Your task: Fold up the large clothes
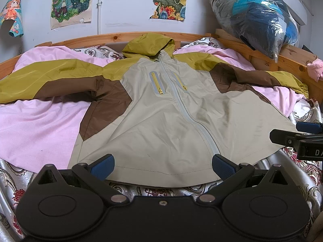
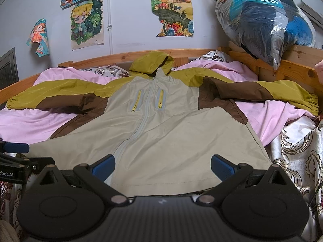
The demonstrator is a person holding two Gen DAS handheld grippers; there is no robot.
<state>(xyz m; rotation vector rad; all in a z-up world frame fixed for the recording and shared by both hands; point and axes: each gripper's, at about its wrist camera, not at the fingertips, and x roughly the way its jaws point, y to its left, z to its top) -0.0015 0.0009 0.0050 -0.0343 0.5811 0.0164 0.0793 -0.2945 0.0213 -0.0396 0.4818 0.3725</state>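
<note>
Pink sheet (image 1: 36,125) on wooden bed (image 1: 113,37) — drawings (image 2: 86,23), bagged clothes (image 2: 262,20) w/ wall behind.

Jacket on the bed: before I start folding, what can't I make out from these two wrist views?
- Jacket left cuff: cut off by the left edge in the left wrist view.
- Near hem corners: hidden behind the left gripper and right gripper bodies.
- Jacket back and hood interior: underneath or folded shut, unseen in both views.
- Plastic bag contents: blurred by crinkled film.
</note>
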